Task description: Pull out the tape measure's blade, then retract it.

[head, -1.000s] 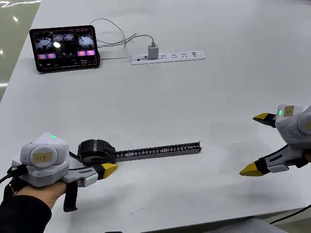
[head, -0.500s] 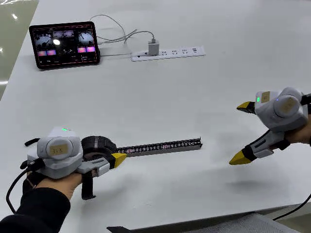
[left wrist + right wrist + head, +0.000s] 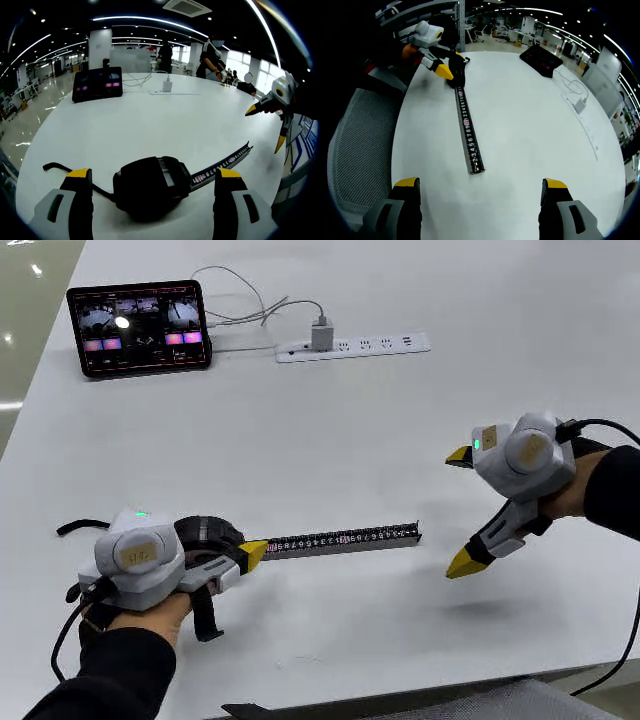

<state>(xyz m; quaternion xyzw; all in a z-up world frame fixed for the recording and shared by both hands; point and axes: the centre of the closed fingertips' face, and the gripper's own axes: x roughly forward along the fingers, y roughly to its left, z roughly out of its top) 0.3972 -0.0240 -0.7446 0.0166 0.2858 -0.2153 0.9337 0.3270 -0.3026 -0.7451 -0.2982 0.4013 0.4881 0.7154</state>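
The black tape measure case (image 3: 205, 537) lies on the white table (image 3: 330, 440), its blade (image 3: 340, 539) drawn out to the right and flat on the surface. My left gripper (image 3: 150, 175) is open, one jaw on each side of the case (image 3: 150, 186), with a gap on each side. The blade (image 3: 220, 165) runs off toward the right gripper (image 3: 267, 129). My right gripper (image 3: 460, 510) hovers open just right of the blade's free end. In the right gripper view, the blade (image 3: 466, 125) ends just ahead of the open right gripper (image 3: 480, 183), with the case (image 3: 457, 70) at its far end.
A tablet (image 3: 140, 327) and a white power strip (image 3: 355, 345) with a charger and cables sit at the far side of the table. The case's black wrist strap (image 3: 80, 528) trails to the left. The table's front edge (image 3: 420, 695) is close, with a mesh chair (image 3: 360, 150) beyond it.
My left gripper has moved forward and right until its jaws straddle the case. The right gripper has come left toward the blade's end. Case and blade have stayed put.
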